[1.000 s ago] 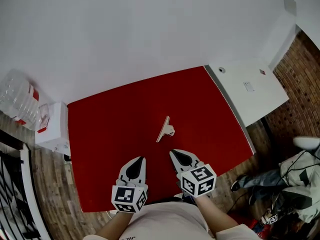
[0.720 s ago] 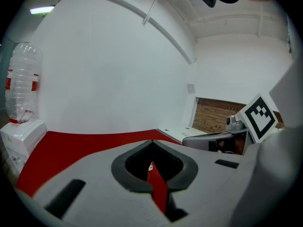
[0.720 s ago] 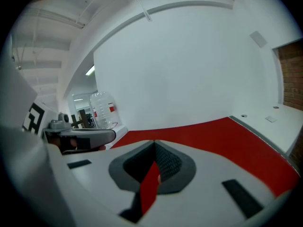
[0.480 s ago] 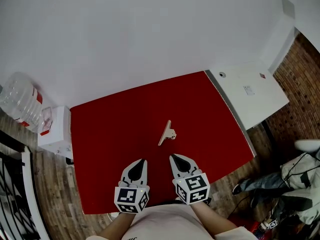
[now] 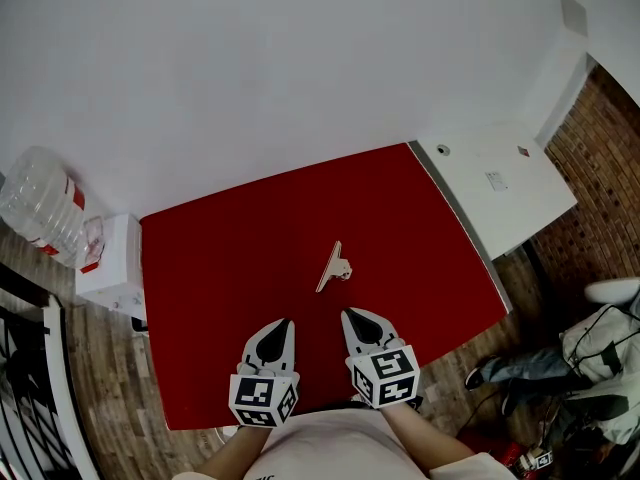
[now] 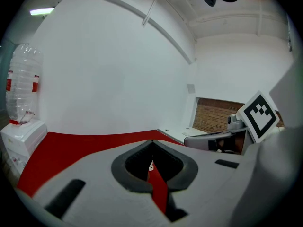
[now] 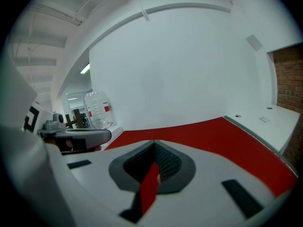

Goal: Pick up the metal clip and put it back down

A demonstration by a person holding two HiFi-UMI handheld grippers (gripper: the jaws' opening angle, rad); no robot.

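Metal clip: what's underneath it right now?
The metal clip lies by itself on the red tabletop. Only bare red surface shows around it. The small patch directly beneath its body is covered, so anything thin there cannot be seen.

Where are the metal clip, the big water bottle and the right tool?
metal clip [image 5: 330,266], head view, middle of its long flat bar.
water bottle [image 5: 36,206], head view, middle of its clear body.
right tool [image 5: 347,315], head view, where its closed tips meet.
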